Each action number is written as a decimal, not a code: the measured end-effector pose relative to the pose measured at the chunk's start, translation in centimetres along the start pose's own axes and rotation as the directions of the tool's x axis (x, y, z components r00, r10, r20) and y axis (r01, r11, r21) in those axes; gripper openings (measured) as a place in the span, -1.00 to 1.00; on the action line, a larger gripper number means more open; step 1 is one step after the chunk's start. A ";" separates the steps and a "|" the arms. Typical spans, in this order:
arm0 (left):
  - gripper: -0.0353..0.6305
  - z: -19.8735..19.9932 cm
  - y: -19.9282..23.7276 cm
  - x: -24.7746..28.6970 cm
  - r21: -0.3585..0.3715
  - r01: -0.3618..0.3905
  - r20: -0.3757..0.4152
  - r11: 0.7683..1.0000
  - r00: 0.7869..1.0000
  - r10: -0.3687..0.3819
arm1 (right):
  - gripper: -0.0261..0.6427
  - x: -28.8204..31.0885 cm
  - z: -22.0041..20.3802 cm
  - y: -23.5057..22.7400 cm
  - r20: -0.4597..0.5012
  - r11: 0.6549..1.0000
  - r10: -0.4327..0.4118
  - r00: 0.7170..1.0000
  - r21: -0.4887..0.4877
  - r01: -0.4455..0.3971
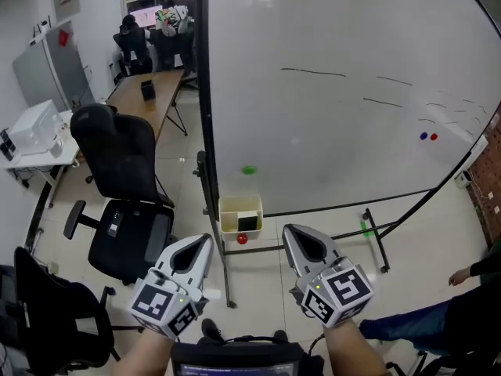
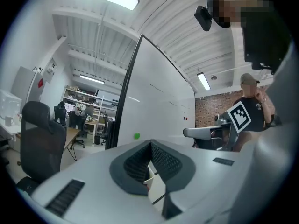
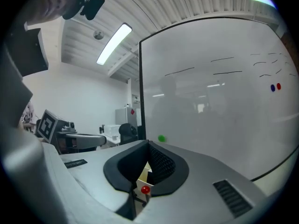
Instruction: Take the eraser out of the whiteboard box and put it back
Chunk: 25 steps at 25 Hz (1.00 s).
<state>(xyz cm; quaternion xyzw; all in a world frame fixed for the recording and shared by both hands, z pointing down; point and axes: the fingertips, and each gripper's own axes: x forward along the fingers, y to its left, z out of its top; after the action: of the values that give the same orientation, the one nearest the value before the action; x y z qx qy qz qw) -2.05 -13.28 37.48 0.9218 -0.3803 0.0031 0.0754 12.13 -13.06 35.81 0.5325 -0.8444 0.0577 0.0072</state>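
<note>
In the head view the eraser [image 1: 247, 223] lies inside the cream whiteboard box [image 1: 229, 210] (at the whiteboard's [image 1: 337, 124] lower corner), apart from the left gripper [image 1: 205, 243] and right gripper [image 1: 290, 232]. The left gripper view shows jaws closed and empty. The right gripper view shows the same.

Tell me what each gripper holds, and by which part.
Nothing is held. The left gripper and the right gripper both have their jaws together and empty, short of the box.
</note>
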 end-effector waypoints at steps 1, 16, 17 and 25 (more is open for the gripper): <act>-0.79 0.2 -1.3 0.2 -0.001 -0.018 0.006 1.000 1.000 0.018 | -0.86 -1.0 0.4 -0.3 0.003 1.000 0.026 1.000 0.001 -0.026; -0.79 -0.3 -13.2 -4.6 -0.009 -0.090 0.022 0.996 0.996 0.090 | -0.86 -14.0 0.3 -0.7 0.004 0.990 0.135 0.991 0.030 -0.135; -0.79 -0.4 -13.1 -5.4 -0.002 -0.077 0.022 0.997 0.997 0.077 | -0.86 -14.4 0.2 0.0 0.009 0.992 0.123 0.992 0.033 -0.123; -0.79 -1.0 -13.5 -10.8 -0.011 -0.021 0.029 1.000 0.999 0.021 | -0.86 -17.3 -0.5 5.1 0.009 0.996 0.082 0.997 0.029 -0.082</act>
<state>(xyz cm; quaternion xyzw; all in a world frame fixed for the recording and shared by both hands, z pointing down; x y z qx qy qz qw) -0.23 3.90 35.92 0.9172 -0.3910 -0.0119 0.0749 14.98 4.67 34.60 0.4977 -0.8646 0.0684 -0.0066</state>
